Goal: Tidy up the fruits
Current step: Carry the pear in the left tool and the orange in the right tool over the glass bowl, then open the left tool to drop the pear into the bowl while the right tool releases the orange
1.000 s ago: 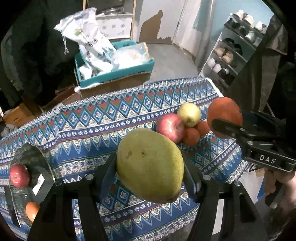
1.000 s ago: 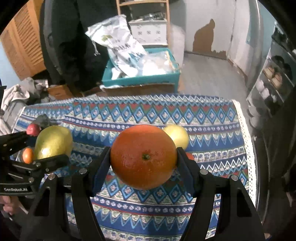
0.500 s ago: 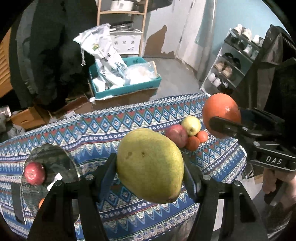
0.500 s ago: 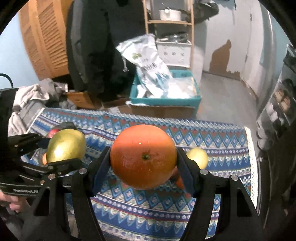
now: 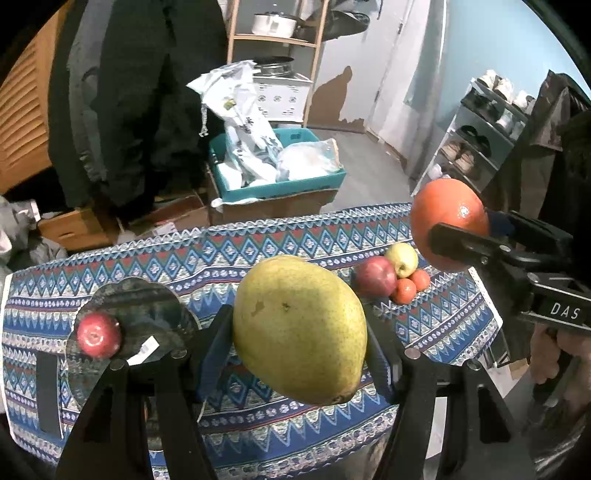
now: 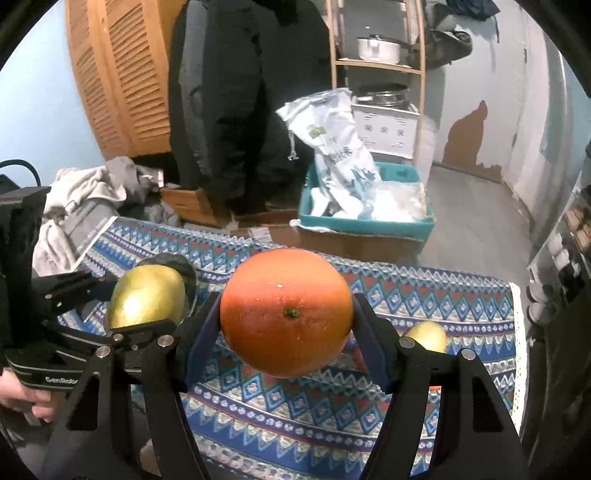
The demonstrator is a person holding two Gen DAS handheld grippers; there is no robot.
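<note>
My left gripper (image 5: 299, 332) is shut on a big yellow-green pear (image 5: 300, 326), held in the air above the patterned tablecloth (image 5: 258, 243). My right gripper (image 6: 286, 314) is shut on a large orange (image 6: 286, 312), also lifted off the table. Each gripper shows in the other's view: the orange (image 5: 448, 223) at the right, the pear (image 6: 147, 297) at the left. A dark glass plate (image 5: 155, 306) at the table's left carries a red apple (image 5: 99, 334). Farther right lie a red apple (image 5: 375, 277), a yellow apple (image 5: 402, 259) and two small orange fruits (image 5: 410, 286).
Behind the table stand a teal box (image 5: 280, 188) with white bags on cardboard cartons, a wooden shelf with pots (image 5: 275, 27) and a dark hanging coat (image 5: 147, 92). A shoe rack (image 5: 480, 136) is at the right. A hand (image 6: 22, 398) grips the left tool.
Both grippers have risen and drawn back from the table with their fruit still held. The table looks smaller and more of the room shows behind it.
</note>
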